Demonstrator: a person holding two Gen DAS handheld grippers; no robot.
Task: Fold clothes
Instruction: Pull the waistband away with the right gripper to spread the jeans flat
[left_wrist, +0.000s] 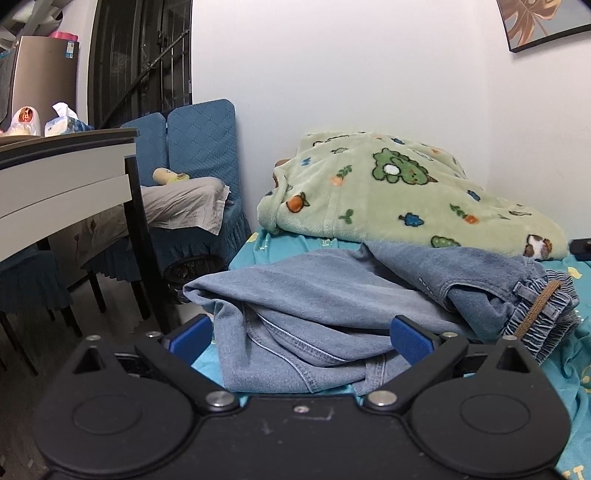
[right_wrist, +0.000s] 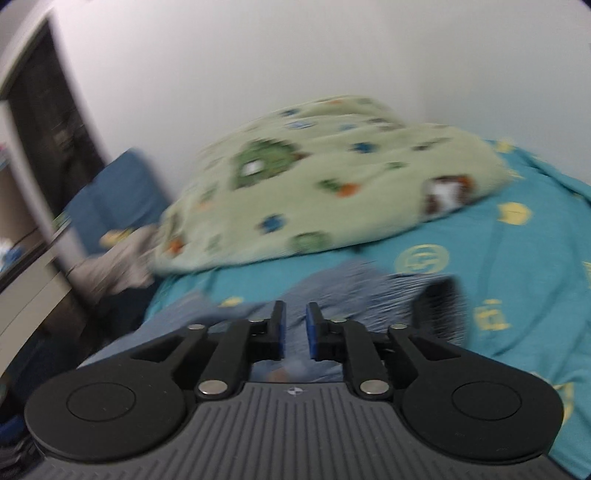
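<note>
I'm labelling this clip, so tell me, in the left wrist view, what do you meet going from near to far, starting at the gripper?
left gripper, jaws wide open → crumpled jeans on the teal bedsheet → green cartoon-print blanket → white wall.

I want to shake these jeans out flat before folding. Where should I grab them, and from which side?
Probably the waistband: it lies exposed at the right end of the crumpled jeans, its gathered elastic edge thick enough to pinch. Come in from the right, level with the bed; the open left claw sits over the middle folds.
</note>
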